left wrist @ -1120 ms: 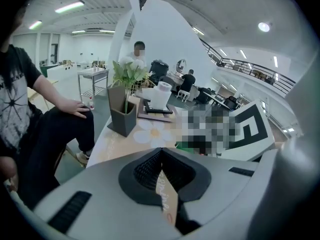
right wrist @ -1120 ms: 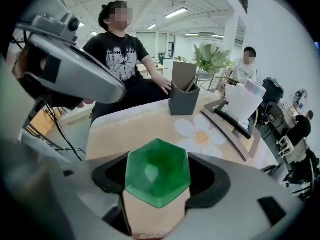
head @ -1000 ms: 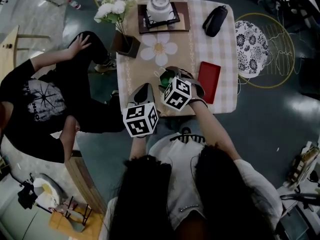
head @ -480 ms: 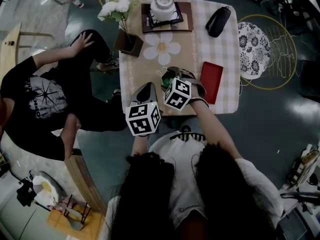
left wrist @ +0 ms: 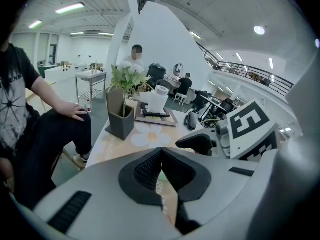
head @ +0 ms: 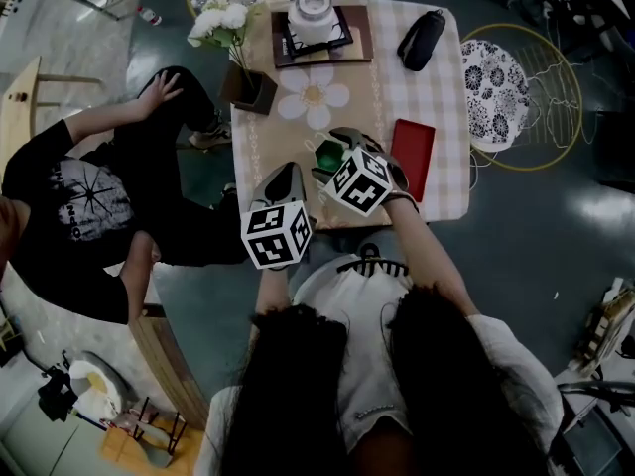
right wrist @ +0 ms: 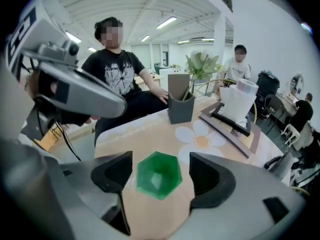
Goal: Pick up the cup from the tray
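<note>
A green hexagonal cup (right wrist: 159, 176) stands on the tan table between the jaws of my right gripper (right wrist: 160, 170). Its jaws are opening, and bare table shows on both sides between the pads and the cup. From the head view the green cup (head: 326, 155) sits just beyond the right gripper (head: 335, 151) and its marker cube. At the far end a dark tray (head: 357, 34) carries a white pot-like vessel (head: 311, 10). My left gripper (head: 289, 171) hovers near the table's front edge, left of the cup; its pads meet, with nothing between them, in the left gripper view (left wrist: 161, 155).
A dark vase with white flowers (head: 248, 85) stands at the table's left edge, and a flower-shaped mat (head: 314, 95) lies mid-table. A red case (head: 413, 159) and a black pouch (head: 421, 40) lie on the right. A seated person (head: 89, 196) is close on the left.
The right gripper's cube has shifted slightly to the right and turned, so more of the green cup shows. The left gripper has hardly moved.
</note>
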